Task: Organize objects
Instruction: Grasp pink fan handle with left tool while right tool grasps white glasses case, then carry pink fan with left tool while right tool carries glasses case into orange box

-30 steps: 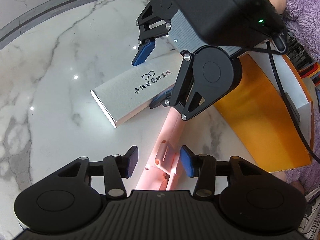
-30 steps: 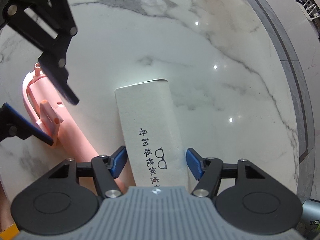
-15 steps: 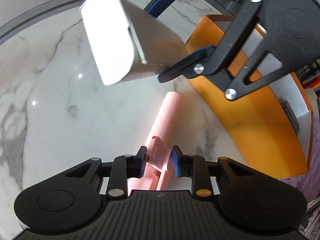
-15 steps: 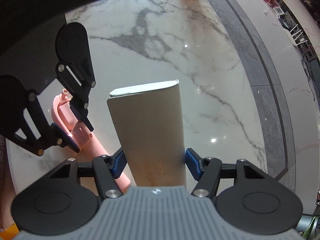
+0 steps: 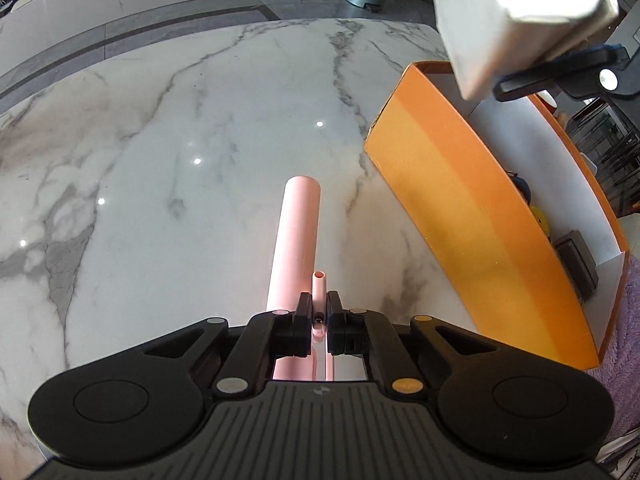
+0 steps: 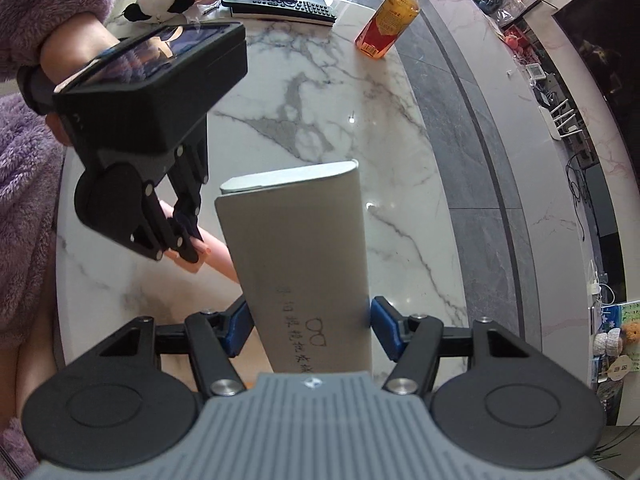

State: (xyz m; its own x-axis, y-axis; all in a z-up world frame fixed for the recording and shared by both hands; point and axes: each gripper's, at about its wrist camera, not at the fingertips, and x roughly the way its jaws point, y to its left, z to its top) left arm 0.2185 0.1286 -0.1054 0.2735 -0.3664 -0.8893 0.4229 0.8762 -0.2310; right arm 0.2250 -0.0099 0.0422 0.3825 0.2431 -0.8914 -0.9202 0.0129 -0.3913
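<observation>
Closest in the left wrist view, the left gripper (image 5: 319, 325) has its jaws pinched together on a thin tab of the pink tube (image 5: 298, 240), which lies on the marble table (image 5: 160, 152) and points away from the camera. Just right of the tube stands the orange box (image 5: 472, 232), open at the top with white inner walls; a dark block (image 5: 578, 262) and something yellow (image 5: 540, 218) lie inside it. Above the box's far end hangs the grey case (image 5: 516, 16), held up off the table.

Closest in the right wrist view, the right gripper (image 6: 310, 330) is clamped on that case (image 6: 300, 248), its blue pads (image 6: 386, 330) pressing both sides near the printed glasses logo. Beyond it to the left, the left gripper (image 6: 188, 240) grips the pink tube (image 6: 218, 254) on the table (image 6: 320, 120). Farther off stand a bottle (image 6: 390, 20) with orange drink, a keyboard (image 6: 280, 8) and a plush toy (image 6: 158, 0).
</observation>
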